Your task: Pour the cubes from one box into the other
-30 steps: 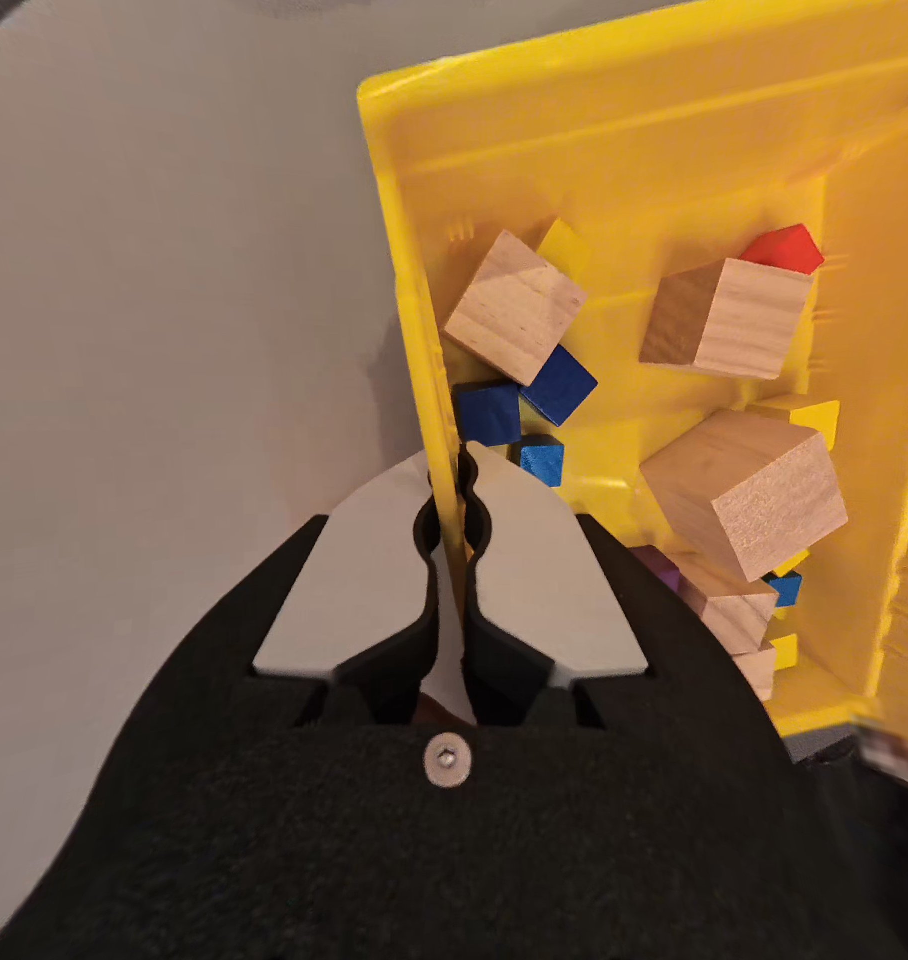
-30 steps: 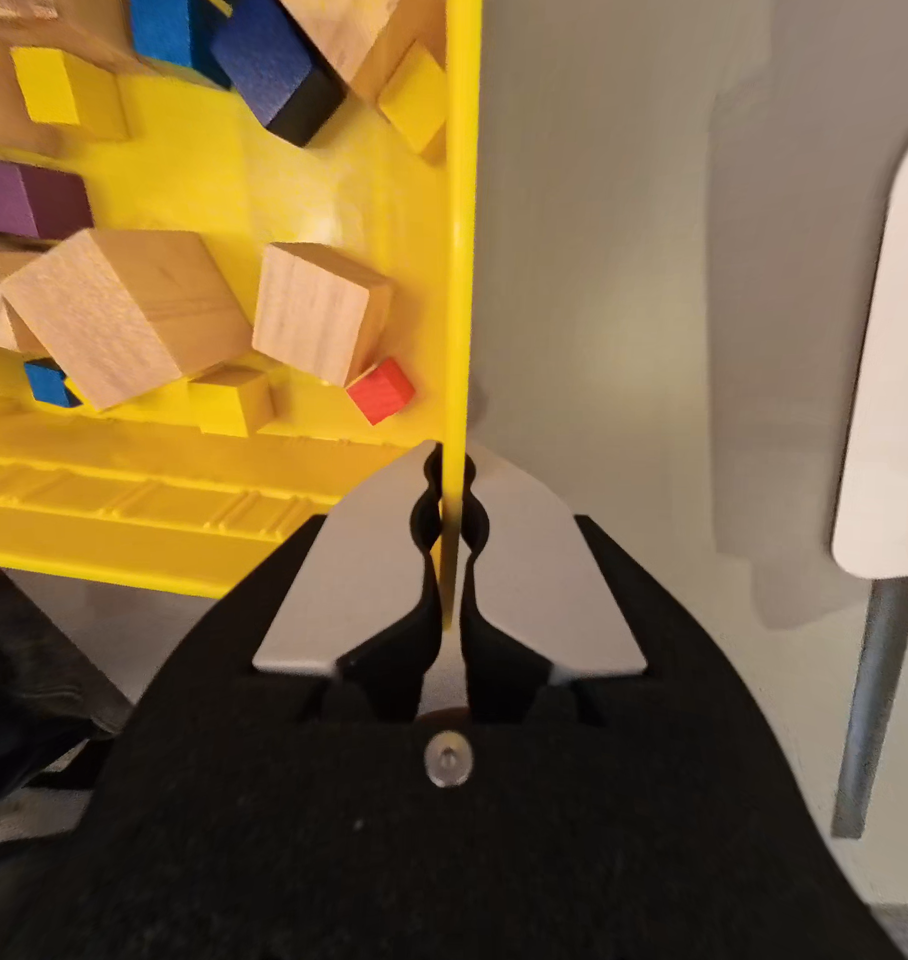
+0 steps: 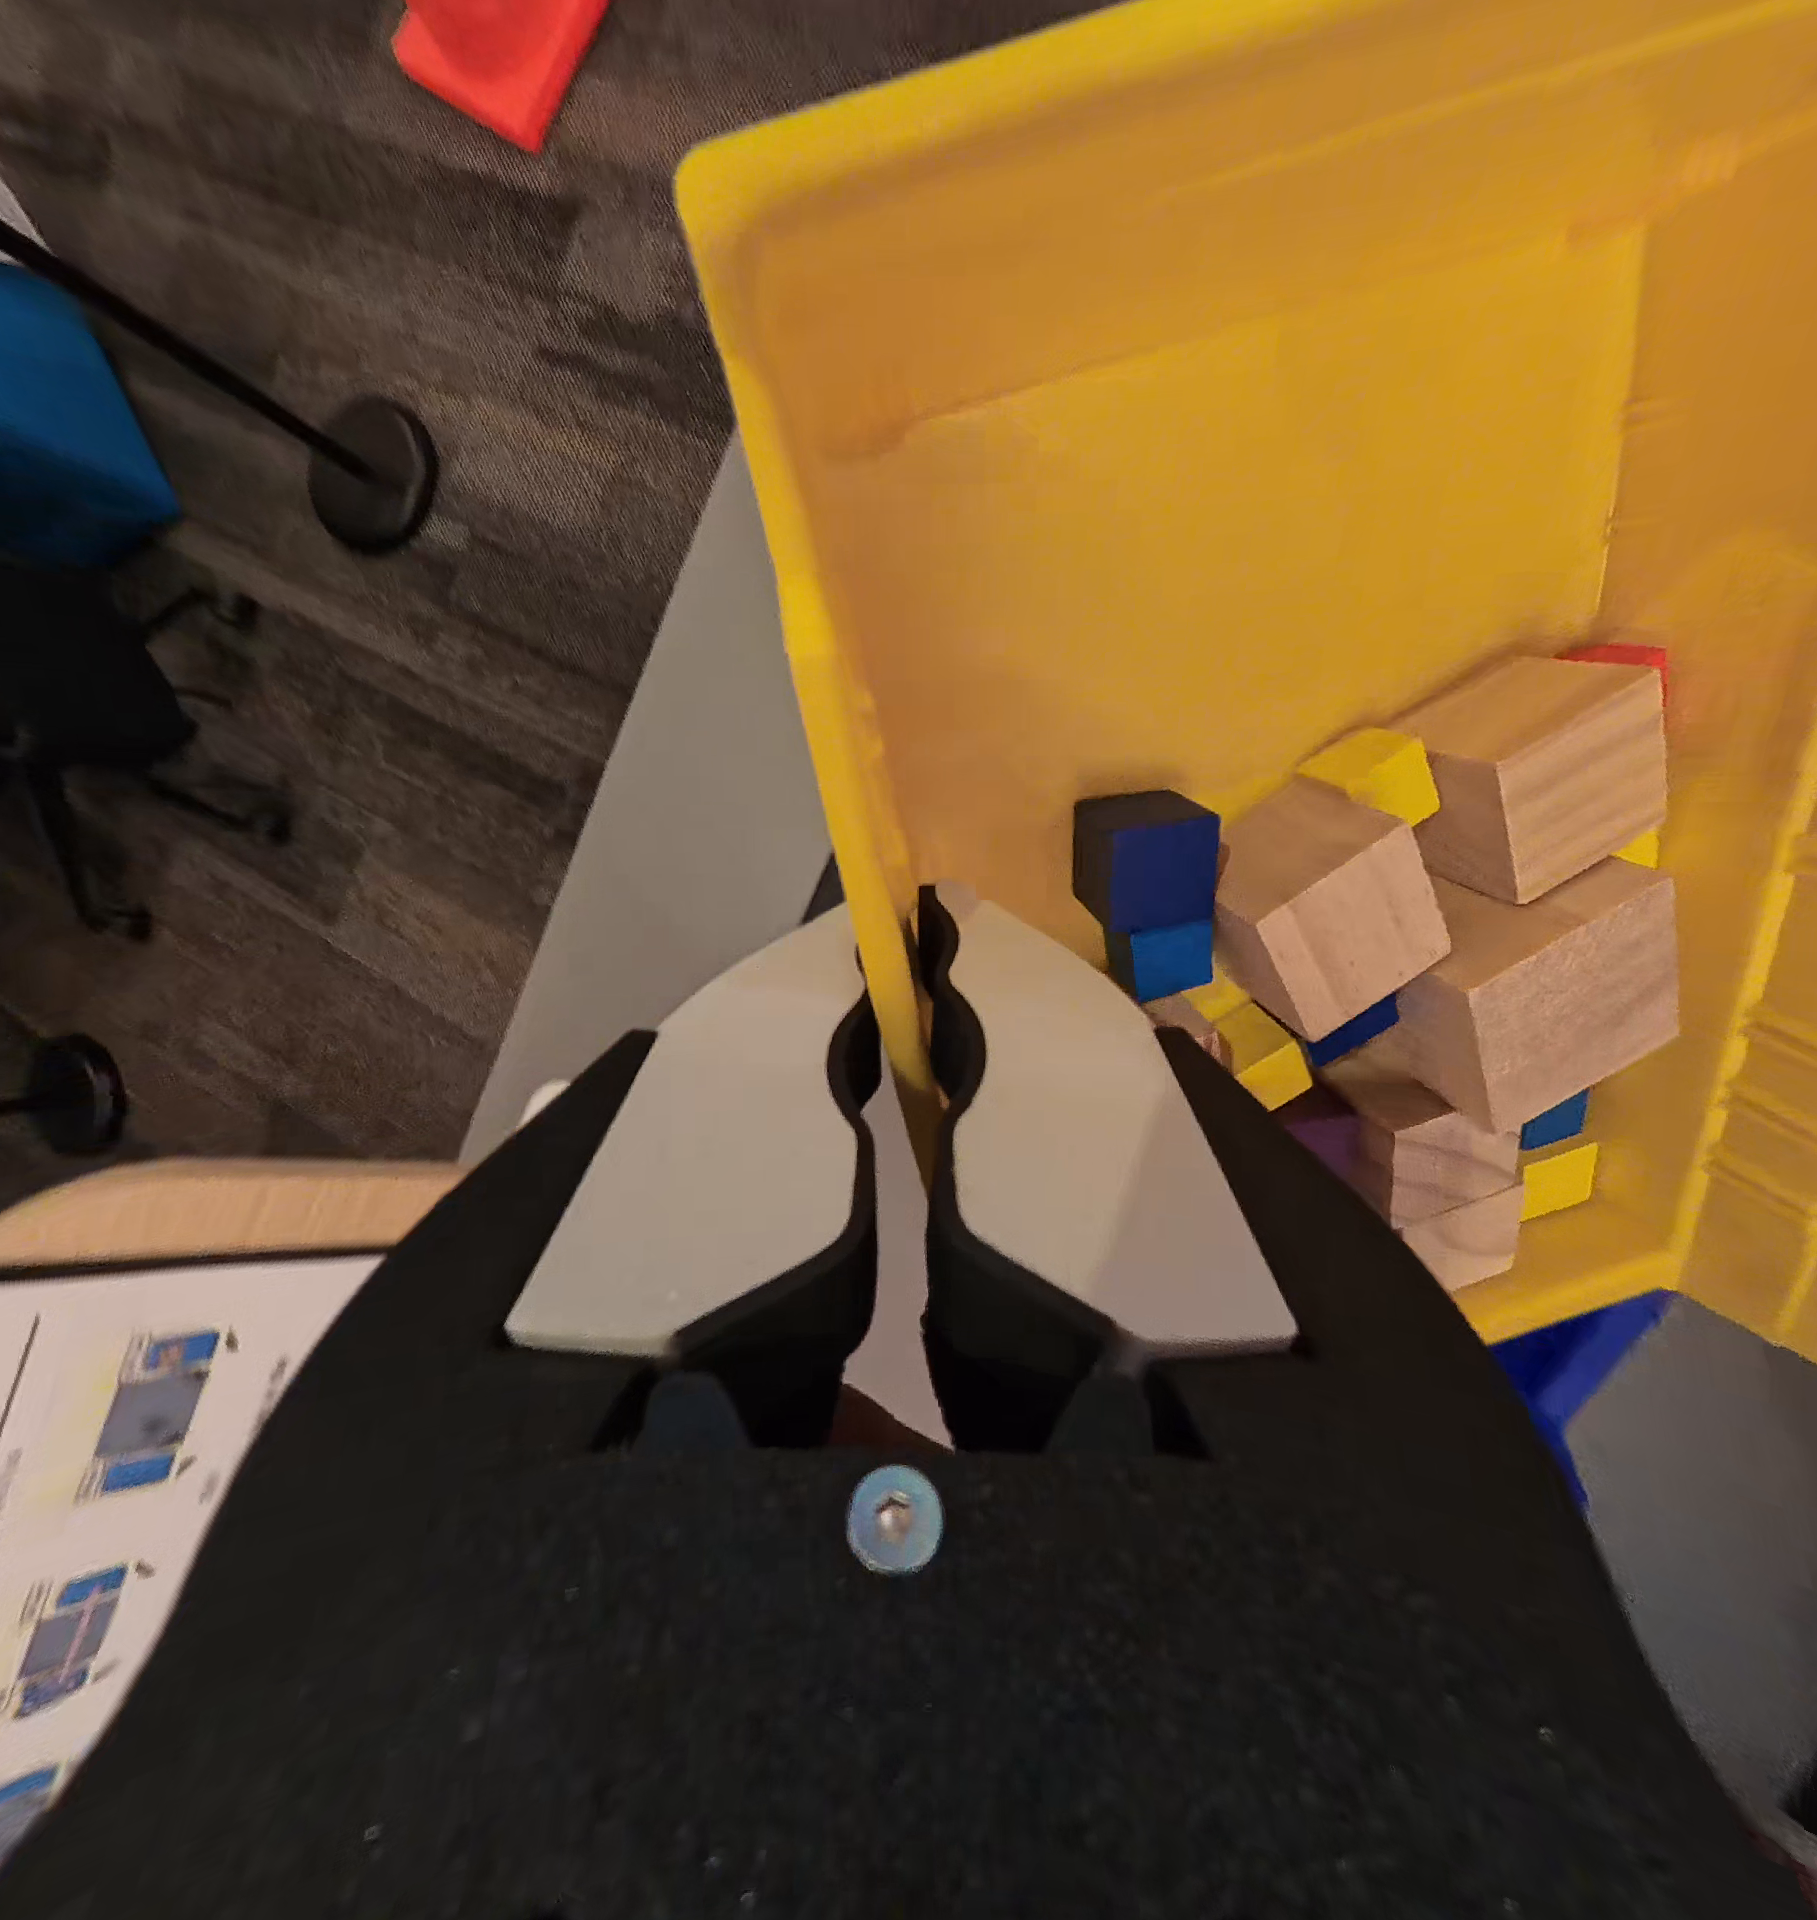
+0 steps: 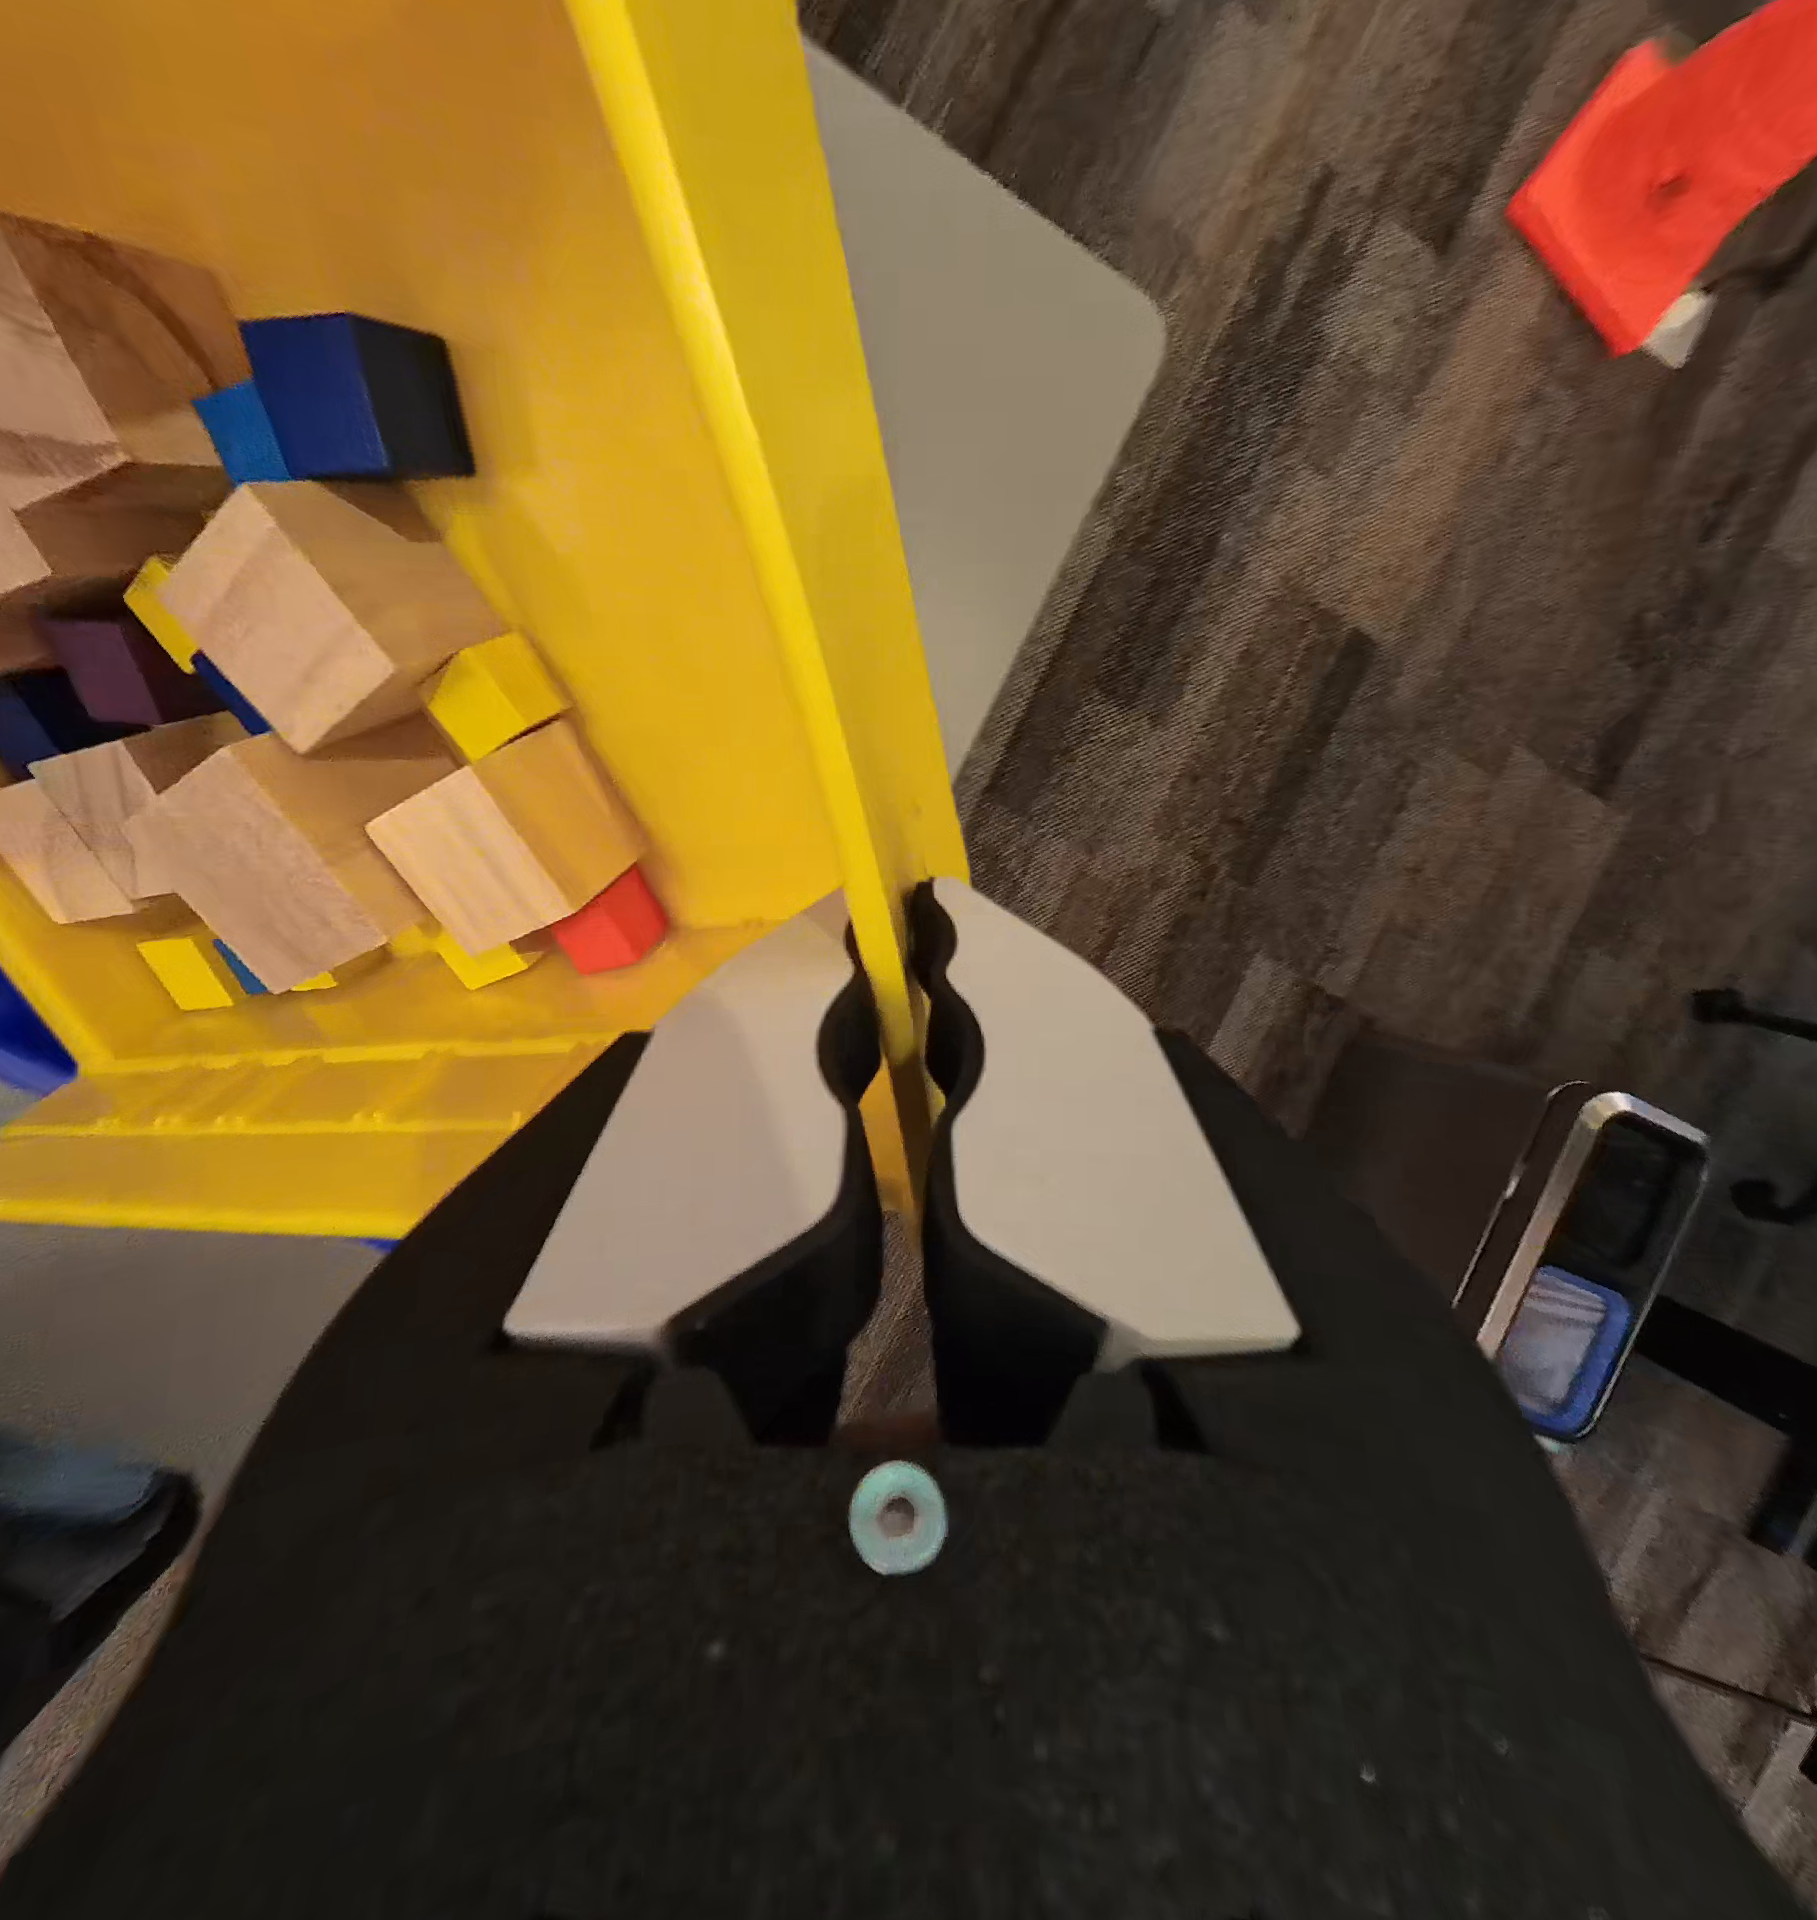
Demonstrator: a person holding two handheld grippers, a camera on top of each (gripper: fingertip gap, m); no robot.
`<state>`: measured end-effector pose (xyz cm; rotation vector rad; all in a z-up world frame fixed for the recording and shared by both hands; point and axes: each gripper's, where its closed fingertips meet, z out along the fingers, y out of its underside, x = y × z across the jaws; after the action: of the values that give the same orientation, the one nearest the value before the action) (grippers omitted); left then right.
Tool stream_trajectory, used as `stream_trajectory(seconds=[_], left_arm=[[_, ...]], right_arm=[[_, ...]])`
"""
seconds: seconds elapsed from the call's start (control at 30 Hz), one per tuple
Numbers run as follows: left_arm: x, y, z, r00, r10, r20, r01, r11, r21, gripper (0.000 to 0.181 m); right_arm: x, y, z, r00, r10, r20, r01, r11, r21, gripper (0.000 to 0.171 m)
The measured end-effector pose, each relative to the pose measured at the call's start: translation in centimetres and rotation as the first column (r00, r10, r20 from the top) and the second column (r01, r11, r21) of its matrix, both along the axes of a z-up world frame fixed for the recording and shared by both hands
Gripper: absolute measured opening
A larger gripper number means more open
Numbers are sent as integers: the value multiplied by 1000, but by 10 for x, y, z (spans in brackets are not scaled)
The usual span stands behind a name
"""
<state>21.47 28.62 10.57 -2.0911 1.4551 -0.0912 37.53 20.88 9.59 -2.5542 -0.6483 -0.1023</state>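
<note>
Since a second ago the yellow box [image 3: 1247, 499] has tipped steeply and its cubes [image 3: 1444, 956] have slid from a loose scatter into a heap against its lower end; behind it, floor now shows where bare wall was. Left hand-held gripper [image 3: 909, 935] is clenched on the box's left wall, the thin rim pinched between its fingers, with the cube heap ahead and to its right. Right hand-held gripper [image 4: 899, 914] grips the opposite wall the same way, the cubes [image 4: 291, 748] ahead and to its left. A blue box [image 3: 1569, 1361] shows just under the yellow box's low end, right of the left gripper. Below lies the grey worktop [image 4: 977, 416].
</note>
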Motion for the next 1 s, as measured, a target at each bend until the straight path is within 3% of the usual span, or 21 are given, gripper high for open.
stream_trajectory(seconds=[0.23,0.47,1.0], left_arm=[[28,-5,5,995,-4,102,-21,970,242,4],[17,-34,-2,971,-49,232,-62,891,449,4],[-8,-99,-14,909,-218,355,-142,640,755,3]], right_arm=[[26,-6,1,990,-87,111,48,949,310,5],[10,-43,1,942,-238,238,39,778,627,4],[-22,-118,-23,831,-495,254,-53,384,922,4]])
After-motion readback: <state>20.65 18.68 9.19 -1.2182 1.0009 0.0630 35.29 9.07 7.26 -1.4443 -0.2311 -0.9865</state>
